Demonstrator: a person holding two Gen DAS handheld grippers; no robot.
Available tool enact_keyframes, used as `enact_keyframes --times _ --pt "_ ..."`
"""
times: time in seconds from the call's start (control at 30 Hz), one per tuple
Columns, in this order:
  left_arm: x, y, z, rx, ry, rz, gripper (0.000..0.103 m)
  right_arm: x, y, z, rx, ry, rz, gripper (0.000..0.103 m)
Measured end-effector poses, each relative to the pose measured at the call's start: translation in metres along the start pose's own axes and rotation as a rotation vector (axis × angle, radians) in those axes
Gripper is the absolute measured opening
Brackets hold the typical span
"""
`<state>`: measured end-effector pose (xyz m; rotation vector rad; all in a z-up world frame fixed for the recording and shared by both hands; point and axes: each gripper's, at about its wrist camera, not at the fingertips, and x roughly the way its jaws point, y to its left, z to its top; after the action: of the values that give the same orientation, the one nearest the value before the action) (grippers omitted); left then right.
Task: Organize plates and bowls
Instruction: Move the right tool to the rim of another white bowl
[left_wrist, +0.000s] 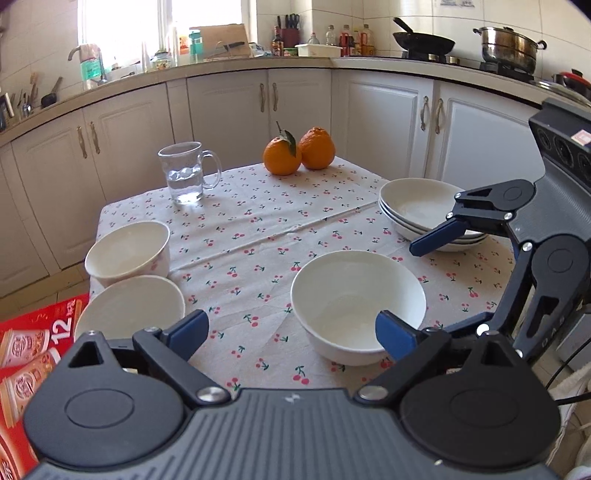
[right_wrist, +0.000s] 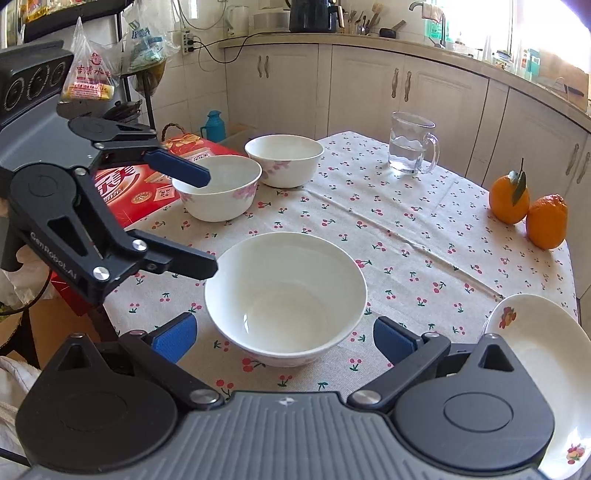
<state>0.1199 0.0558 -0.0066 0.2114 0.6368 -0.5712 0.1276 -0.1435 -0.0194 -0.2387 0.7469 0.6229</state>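
A wide white bowl (left_wrist: 356, 302) (right_wrist: 286, 295) sits in the middle of the cherry-print tablecloth (left_wrist: 258, 229). Two smaller flowered bowls (left_wrist: 127, 253) (left_wrist: 129, 306) stand at the table's left edge; they also show in the right wrist view (right_wrist: 218, 184) (right_wrist: 284, 158). A stack of white plates (left_wrist: 424, 206) lies at the right; its top plate shows in the right wrist view (right_wrist: 543, 350). My left gripper (left_wrist: 291, 332) is open, low before the wide bowl; it also shows in the right wrist view (right_wrist: 205, 221). My right gripper (right_wrist: 286, 341) is open, facing that bowl; it also shows in the left wrist view (left_wrist: 406, 284).
A glass mug of water (left_wrist: 184, 173) (right_wrist: 410, 144) and two oranges (left_wrist: 299, 151) (right_wrist: 528, 210) stand at the far side of the table. A red carton (left_wrist: 33, 347) (right_wrist: 147, 184) lies beside the table. Kitchen cabinets (left_wrist: 229, 107) run behind.
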Motion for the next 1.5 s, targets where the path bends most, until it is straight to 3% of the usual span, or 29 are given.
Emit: enact_keyframes --times 0.2,0.37,1.03,1.5 --pt "-0.011 0.012 -0.024 -0.086 -0.004 0.082 0.097 -0.004 0.006 0.006 0.002 -0.003 -0.021 0.103" --pt "-0.019 0.029 -0.031 -0.14 -0.008 0.09 0.097 -0.001 0.012 0.016 -0.018 0.011 -0.023 0.103" --pt "-0.009 0.078 -0.047 -0.096 0.025 0.204 0.098 0.048 0.03 0.093 -0.072 0.083 0.09 0.103" --pt "0.015 0.099 -0.042 -0.102 0.024 0.201 0.097 0.112 0.028 0.141 -0.081 0.144 0.186 0.103"
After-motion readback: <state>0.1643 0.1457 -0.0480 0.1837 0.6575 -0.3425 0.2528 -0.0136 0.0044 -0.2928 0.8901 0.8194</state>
